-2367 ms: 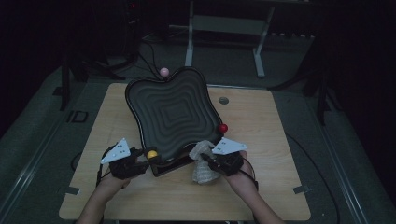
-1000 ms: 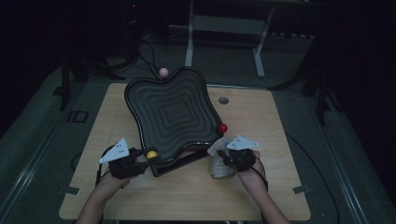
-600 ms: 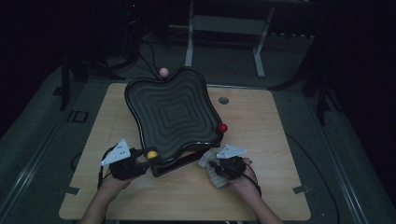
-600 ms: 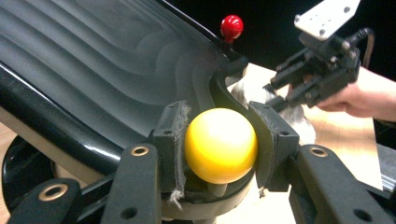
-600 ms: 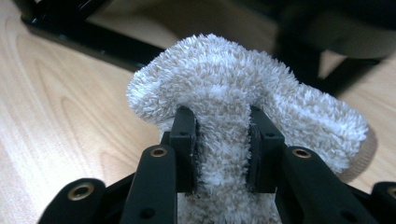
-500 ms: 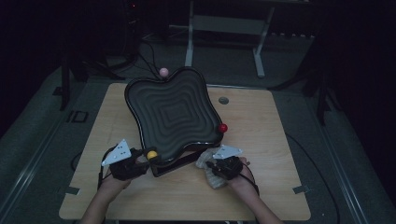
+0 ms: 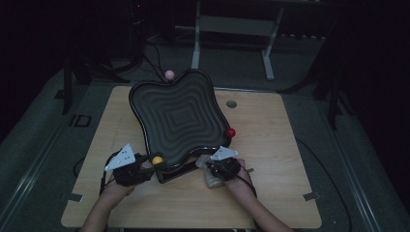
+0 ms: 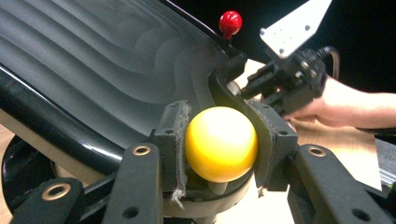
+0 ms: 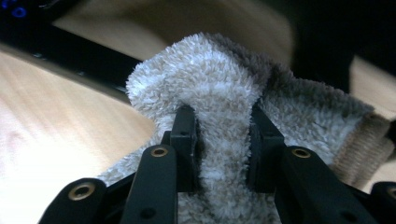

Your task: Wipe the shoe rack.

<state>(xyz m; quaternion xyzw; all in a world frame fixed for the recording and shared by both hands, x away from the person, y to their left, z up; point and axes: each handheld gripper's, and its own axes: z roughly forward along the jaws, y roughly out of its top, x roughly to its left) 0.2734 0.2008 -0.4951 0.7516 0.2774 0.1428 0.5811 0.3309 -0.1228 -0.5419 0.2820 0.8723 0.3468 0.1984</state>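
From the high view, a wavy black tray (image 7: pixel 179 118) with ridged rings stands tilted on a wooden table (image 7: pixel 270 193), its near edge low toward the person; a pink knob (image 7: pixel 169 74) shows at its far rim, a red knob (image 7: pixel 231 132) at its right edge and a yellow knob (image 7: pixel 157 160) at its near left corner. The left gripper (image 7: pixel 145 166) sits at that yellow knob, and the right gripper (image 7: pixel 205 166) meets the tray's near edge with a pale cloth (image 7: pixel 212 180) under it. In the left gripper view, the jaws are clamped on either side of the yellow knob (image 8: pixel 220 143) — the red knob (image 8: pixel 230 21) and the right gripper (image 8: pixel 247 86) show beyond. In the right gripper view, the jaws pinch a fold of the fluffy beige cloth (image 9: pixel 224 107), just beside the tray's dark rim (image 9: pixel 70 53).
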